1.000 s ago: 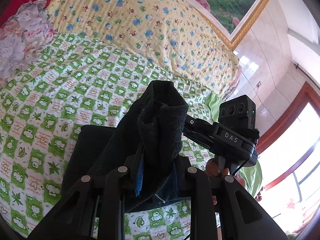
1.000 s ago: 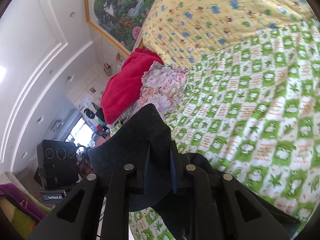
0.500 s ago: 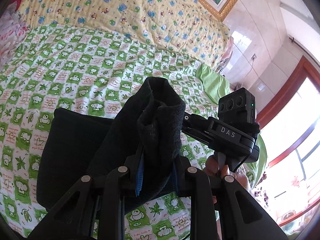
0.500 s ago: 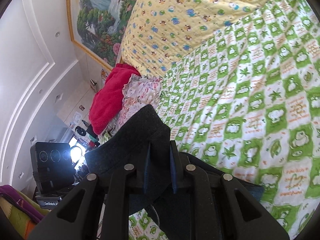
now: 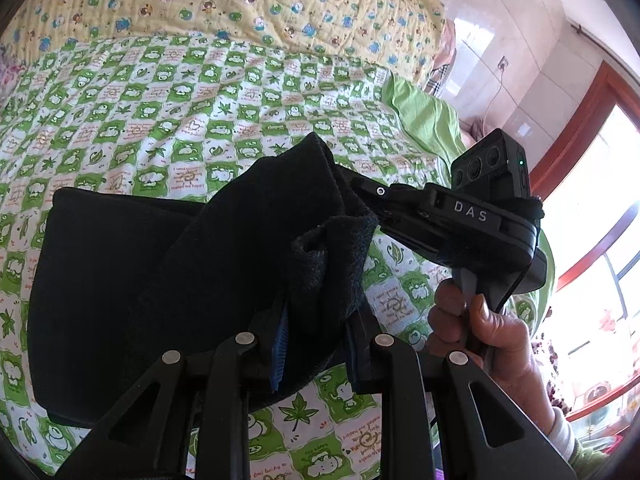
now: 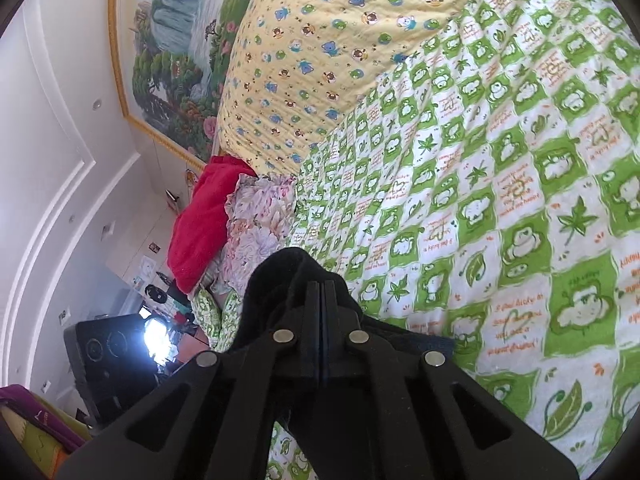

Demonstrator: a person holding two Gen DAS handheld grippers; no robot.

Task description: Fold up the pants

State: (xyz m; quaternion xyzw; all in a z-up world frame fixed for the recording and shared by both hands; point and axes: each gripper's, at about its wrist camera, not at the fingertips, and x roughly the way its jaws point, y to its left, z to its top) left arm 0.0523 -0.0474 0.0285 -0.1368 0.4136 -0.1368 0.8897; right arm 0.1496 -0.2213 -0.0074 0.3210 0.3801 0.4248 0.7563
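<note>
Dark, near-black pants lie partly folded on the green checked bedsheet. My left gripper is shut on a bunched edge of the pants, lifted off the bed. The right gripper's body, marked DAS, reaches in from the right, held by a hand, its tips hidden in the same fabric. In the right wrist view my right gripper has its fingers pressed together with a dark fold of the pants humped just beyond them.
A yellow quilt with animal prints lies across the back of the bed. A red blanket and floral cloth are piled at the bed's end. A light green cloth lies at the right. A window is beyond.
Both grippers moved down and forward over the bed with the pants edge. The right gripper's fingers have come closer together. More of the flat pants shows beneath.
</note>
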